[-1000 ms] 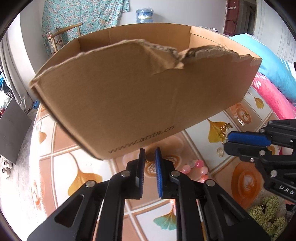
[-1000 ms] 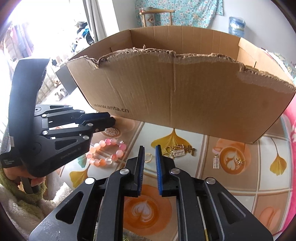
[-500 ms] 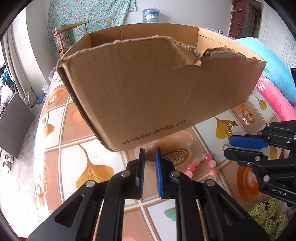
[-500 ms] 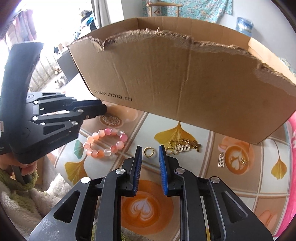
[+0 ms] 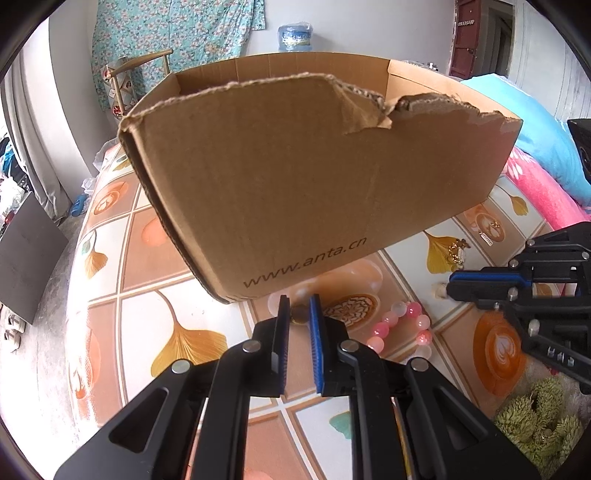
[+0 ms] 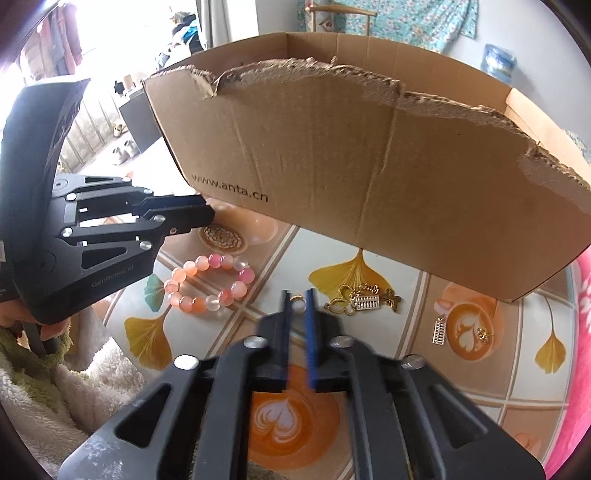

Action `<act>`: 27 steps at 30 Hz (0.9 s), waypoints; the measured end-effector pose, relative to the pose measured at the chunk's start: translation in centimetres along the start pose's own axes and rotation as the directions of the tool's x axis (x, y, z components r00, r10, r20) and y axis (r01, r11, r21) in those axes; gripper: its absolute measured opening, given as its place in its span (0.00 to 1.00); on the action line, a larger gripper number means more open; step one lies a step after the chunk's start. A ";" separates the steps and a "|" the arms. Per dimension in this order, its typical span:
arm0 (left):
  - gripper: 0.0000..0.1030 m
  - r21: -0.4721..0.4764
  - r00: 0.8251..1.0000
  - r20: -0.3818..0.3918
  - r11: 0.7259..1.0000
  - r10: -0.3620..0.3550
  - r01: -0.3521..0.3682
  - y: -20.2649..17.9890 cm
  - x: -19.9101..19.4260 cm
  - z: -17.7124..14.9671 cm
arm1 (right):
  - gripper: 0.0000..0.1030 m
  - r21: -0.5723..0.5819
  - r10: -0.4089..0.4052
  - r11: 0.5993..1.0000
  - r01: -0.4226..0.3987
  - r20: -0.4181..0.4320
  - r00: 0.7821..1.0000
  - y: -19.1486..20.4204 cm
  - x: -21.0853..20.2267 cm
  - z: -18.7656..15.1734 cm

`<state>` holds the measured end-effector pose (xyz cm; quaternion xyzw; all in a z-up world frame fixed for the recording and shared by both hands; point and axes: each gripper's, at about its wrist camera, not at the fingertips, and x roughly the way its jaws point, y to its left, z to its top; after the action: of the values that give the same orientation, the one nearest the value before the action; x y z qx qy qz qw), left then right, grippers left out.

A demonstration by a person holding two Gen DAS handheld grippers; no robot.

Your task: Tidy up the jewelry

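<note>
A torn cardboard box (image 5: pixel 317 177) stands on the patterned tabletop; it also shows in the right wrist view (image 6: pixel 369 166). A pink and orange bead bracelet (image 6: pixel 208 280) lies in front of it, also in the left wrist view (image 5: pixel 402 328). A small gold ring (image 6: pixel 297 303) lies between the tips of my right gripper (image 6: pixel 297 299), whose jaws are slightly apart around it. A gold charm cluster (image 6: pixel 364 301), a small silver abacus charm (image 6: pixel 439 326) and a tiny gold piece (image 6: pixel 483 334) lie to the right. My left gripper (image 5: pixel 298 310) hovers near the box corner, jaws narrowly apart and empty.
A fluffy green and white cloth (image 5: pixel 543 417) lies at the table's near edge. Pink and blue bedding (image 5: pixel 539 166) is at the right. A wooden chair (image 5: pixel 136 81) and a water jug (image 5: pixel 295 35) stand behind the box.
My right gripper has moved down and forward, so the gold ring now sits between its tips. The left gripper has shifted left, bringing more of the box's left corner into view.
</note>
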<state>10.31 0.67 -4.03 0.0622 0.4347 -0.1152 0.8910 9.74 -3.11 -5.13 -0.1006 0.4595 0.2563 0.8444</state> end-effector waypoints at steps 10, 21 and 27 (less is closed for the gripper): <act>0.10 0.003 1.000 0.007 1.000 -0.004 0.004 0.0 -0.3 -0.4 | 0.08 0.034 0.020 0.999 -0.021 0.028 0.999 -0.2 -0.1 0.2; 0.10 -0.006 1.000 0.006 1.000 -0.005 0.005 0.0 -0.3 -0.3 | 0.18 -0.004 0.031 1.000 -0.031 0.036 0.999 0.6 1.1 2.2; 0.10 -0.006 1.000 0.007 1.000 -0.006 0.006 0.0 -0.3 -0.3 | 0.18 -0.031 0.027 0.999 -0.026 0.027 0.999 1.2 1.9 2.4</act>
<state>9.90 0.80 -3.98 0.0579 0.4320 -0.1168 0.8924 11.70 -0.41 -5.28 -0.1041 0.4450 0.2758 0.8456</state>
